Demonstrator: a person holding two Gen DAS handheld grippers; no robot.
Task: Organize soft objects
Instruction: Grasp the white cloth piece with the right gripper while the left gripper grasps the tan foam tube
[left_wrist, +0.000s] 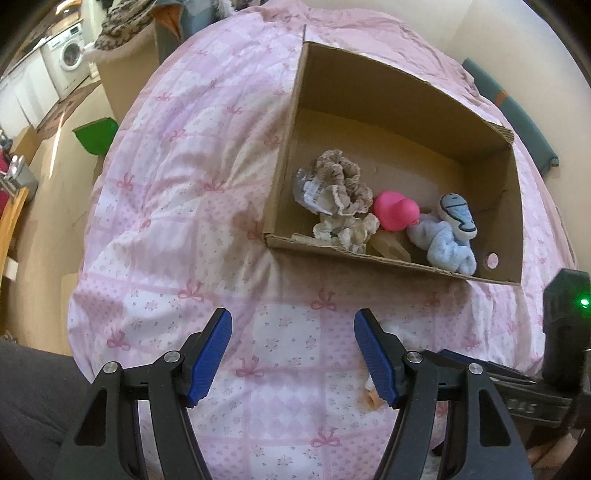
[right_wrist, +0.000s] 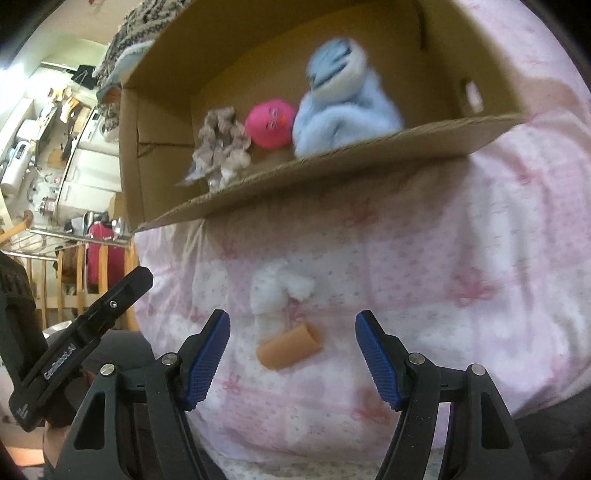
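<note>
An open cardboard box (left_wrist: 373, 260) lies on a pink bedspread (left_wrist: 184, 192). Inside it are a beige frilly fabric piece (left_wrist: 341, 184), a pink round toy (left_wrist: 395, 214) and a light blue plush (left_wrist: 450, 236). The box (right_wrist: 332, 162) shows in the right wrist view with the frilly piece (right_wrist: 221, 142), the pink toy (right_wrist: 269, 123) and the blue plush (right_wrist: 340, 107). A white fluffy toy with a tan tube-shaped end (right_wrist: 290, 347) lies on the bedspread between the fingers of my open right gripper (right_wrist: 291, 354). My left gripper (left_wrist: 293, 358) is open and empty over bare bedspread.
The right gripper's body (left_wrist: 565, 332) is at the right of the left view; the left gripper's body (right_wrist: 74, 332) is at the left of the right view. A washing machine (left_wrist: 68, 59) and a green bin (left_wrist: 96, 134) stand beyond the bed's left edge.
</note>
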